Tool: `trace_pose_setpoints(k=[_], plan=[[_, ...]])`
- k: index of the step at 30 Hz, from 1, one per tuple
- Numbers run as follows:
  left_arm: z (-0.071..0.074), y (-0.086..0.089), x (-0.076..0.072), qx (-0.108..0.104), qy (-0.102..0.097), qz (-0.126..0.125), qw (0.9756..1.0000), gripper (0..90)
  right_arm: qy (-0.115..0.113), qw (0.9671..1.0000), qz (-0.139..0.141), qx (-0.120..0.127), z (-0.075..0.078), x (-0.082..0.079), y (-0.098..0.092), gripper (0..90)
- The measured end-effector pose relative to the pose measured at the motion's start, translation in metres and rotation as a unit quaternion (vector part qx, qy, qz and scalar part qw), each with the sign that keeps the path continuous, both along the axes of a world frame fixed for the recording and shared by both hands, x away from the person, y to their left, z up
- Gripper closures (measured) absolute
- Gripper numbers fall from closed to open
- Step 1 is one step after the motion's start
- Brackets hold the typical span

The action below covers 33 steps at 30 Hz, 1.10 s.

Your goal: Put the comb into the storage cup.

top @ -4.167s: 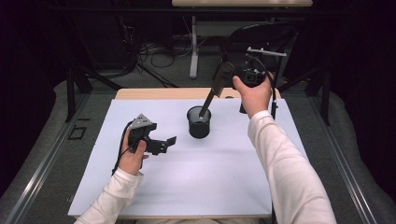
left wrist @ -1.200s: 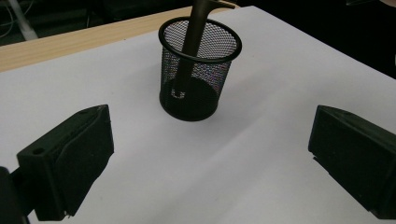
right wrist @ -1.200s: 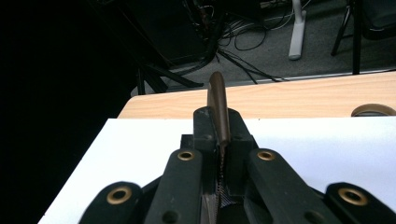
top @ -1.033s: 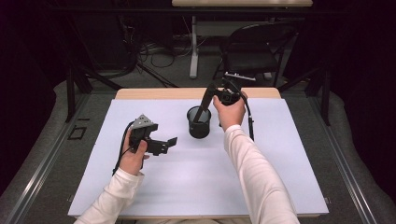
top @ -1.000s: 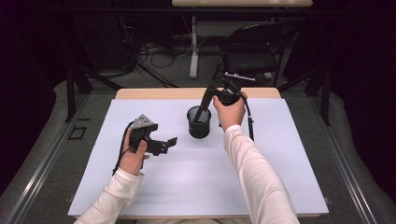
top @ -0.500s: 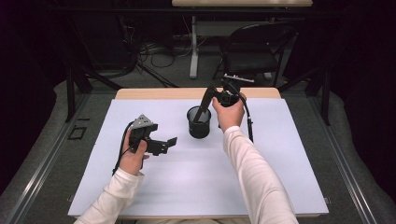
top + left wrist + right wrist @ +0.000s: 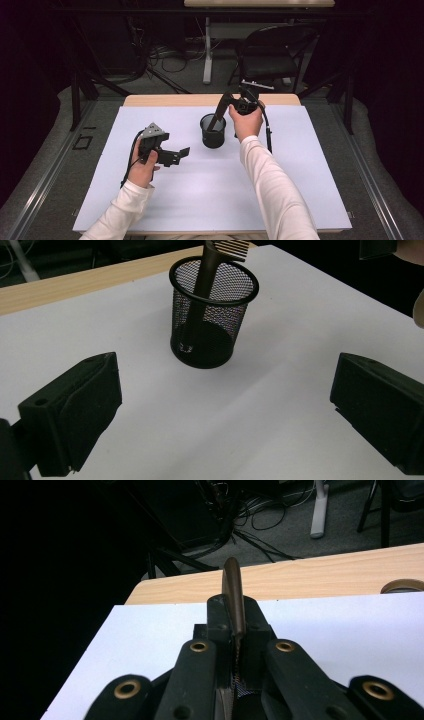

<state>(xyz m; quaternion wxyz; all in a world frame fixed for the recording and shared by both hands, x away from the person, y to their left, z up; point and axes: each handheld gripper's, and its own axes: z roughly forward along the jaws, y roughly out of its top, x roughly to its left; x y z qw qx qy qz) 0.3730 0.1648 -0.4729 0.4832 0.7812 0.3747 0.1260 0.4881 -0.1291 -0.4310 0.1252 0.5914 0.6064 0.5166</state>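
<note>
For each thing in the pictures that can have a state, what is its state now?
Mesh cup: upright on the white sheet, one end of the comb inside it.
Comb: tilted, lower end in the cup, upper end gripped.
Right claw: shut on the comb, above the cup.
Left claw: open, holding nothing, apart from the cup.
Chair: upright, unoccupied, behind the table.
</note>
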Motion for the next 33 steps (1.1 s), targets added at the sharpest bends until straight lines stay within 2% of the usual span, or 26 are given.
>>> trace_pose_setpoints(k=[20,33], plan=[[-0.001,-0.001,0.000,0.003,0.001,0.000,1.0000,0.5,0.011,0.9995,-0.006,0.030,-0.009,0.000,-0.019,86.6],[-0.002,-0.001,0.001,0.005,0.001,0.000,1.0000,0.5,0.020,0.9991,-0.011,0.036,-0.014,-0.001,-0.029,86.5]])
